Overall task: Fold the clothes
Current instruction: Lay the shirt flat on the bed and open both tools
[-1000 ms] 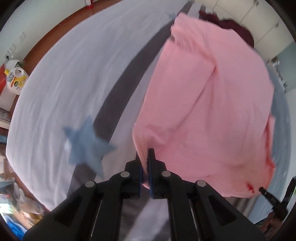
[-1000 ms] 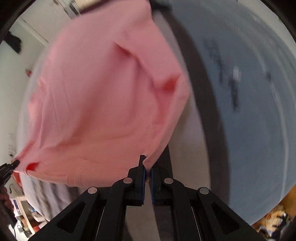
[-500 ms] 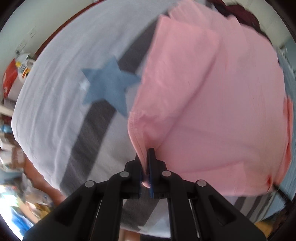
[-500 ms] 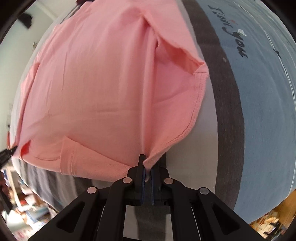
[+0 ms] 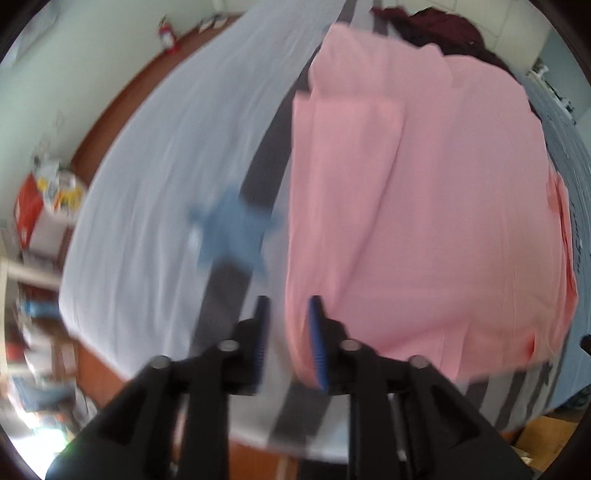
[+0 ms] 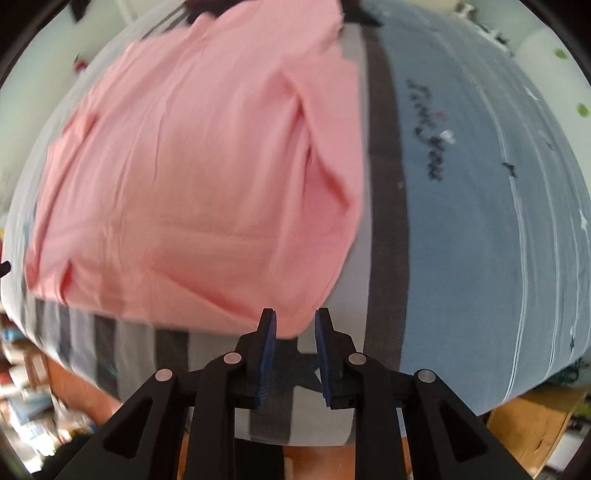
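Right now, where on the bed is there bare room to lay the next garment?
Left of the pink shirt, the white sheet past the blue star lies bare. Right of the shirt, the blue sheet is bare too. Far end is crowded by a dark garment.

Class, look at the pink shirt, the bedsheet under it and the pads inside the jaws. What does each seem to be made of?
Pink shirt: soft matte knit, probably cotton; it creases and drapes.
Bedsheet: thin matte woven cloth with fine wrinkles and printed stripes.
Pads: blue, ribbed, likely rubber or soft plastic; blur leaves it open.
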Demonstrator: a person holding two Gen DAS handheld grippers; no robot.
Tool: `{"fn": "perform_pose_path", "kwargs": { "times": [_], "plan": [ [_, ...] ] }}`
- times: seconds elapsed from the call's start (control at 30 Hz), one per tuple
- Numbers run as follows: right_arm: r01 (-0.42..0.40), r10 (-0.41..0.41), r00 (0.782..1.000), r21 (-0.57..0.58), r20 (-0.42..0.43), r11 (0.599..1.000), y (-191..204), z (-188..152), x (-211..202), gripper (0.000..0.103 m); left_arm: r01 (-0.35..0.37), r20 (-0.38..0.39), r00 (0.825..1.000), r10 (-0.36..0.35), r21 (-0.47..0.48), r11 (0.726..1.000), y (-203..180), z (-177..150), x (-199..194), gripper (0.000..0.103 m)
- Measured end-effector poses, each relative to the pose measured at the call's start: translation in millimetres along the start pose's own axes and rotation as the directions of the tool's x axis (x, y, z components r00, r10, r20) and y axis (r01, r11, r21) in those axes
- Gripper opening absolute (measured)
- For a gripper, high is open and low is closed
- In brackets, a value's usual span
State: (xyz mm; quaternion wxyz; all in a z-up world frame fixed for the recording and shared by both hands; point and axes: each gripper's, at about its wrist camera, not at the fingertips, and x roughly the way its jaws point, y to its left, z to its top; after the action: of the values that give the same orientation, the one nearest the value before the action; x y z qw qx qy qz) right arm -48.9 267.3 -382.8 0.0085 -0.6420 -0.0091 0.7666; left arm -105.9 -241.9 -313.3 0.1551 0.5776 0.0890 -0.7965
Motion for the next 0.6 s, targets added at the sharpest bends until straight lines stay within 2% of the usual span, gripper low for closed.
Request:
{"fn": "perform_pose_path", "kwargs": {
  "times": [0.13,0.23,0.33,0.37,0.4,0.5,0.6],
  "plan": [
    [-0.085,0.085,0.991,-0.010,0.100,0.996,16.4,16.1,1.3,0.020,-0.003,0.091,0.996,-0.008,0.113,0.994,-37.5,61.8,17.0,0.040],
    [-0.151,0.156,0.974,-0.043,0.162,0.988,35.5,44.5,21.1,0.021,-0.090,0.125,0.990,0.066,0.197,0.976,-55.2,90.8,44.3,0.042],
    [-0.205,0.210,0.956,-0.047,0.203,0.978,56.0,79.0,42.8,0.021,-0.106,0.156,0.984,0.084,0.138,0.985,-40.3,112.1,62.3,0.043],
    [-0.214,0.218,0.953,-0.045,0.211,0.976,64.2,86.2,41.6,0.021,-0.095,0.160,0.984,0.077,0.107,0.990,-30.2,117.4,69.4,0.047],
    [-0.223,0.227,0.949,-0.042,0.220,0.974,72.4,93.5,40.5,0.021,-0.075,0.162,0.985,0.063,0.070,0.995,-17.6,121.9,77.1,0.052],
    [-0.250,0.251,0.936,-0.036,0.245,0.968,97.1,115.2,37.0,0.021,0.000,0.166,0.986,-0.003,0.023,1.000,13.4,126.3,94.2,0.053],
    [-0.257,0.256,0.932,-0.032,0.255,0.966,107.0,124.8,35.6,0.021,0.044,0.148,0.988,-0.044,0.002,0.999,33.4,136.9,118.4,0.053]
  ]
}}
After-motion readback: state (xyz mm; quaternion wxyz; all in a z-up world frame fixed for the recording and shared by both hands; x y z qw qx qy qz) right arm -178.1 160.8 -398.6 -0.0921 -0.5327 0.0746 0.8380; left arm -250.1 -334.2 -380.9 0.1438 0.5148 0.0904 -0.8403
